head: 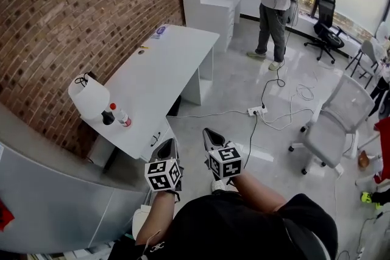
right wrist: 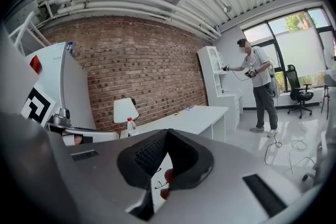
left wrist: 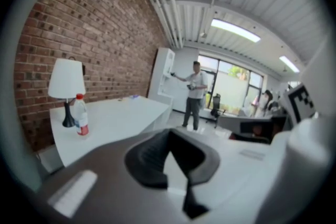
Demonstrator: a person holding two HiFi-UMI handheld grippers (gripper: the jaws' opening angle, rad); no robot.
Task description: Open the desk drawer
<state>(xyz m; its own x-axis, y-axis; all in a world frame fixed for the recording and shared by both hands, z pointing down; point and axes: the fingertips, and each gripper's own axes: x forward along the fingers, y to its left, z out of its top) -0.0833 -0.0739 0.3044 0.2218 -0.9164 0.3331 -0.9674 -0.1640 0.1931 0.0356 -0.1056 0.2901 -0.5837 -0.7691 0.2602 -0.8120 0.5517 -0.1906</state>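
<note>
a white desk [head: 164, 64] runs along a brick wall [head: 73, 9], its drawer [head: 156, 139] shut at the near end below a lamp [head: 88, 96], the left gripper [head: 169, 144] and right gripper [head: 208, 134] near it both closed and empty, a small bottle [head: 122, 117] beside the lamp.

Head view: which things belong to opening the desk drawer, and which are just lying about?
Job: long white desk; its white drawer front; left gripper; right gripper.
Lying about: white-shaded table lamp; red-capped clear plastic bottle; grey mesh office chair; white floor power strip.
</note>
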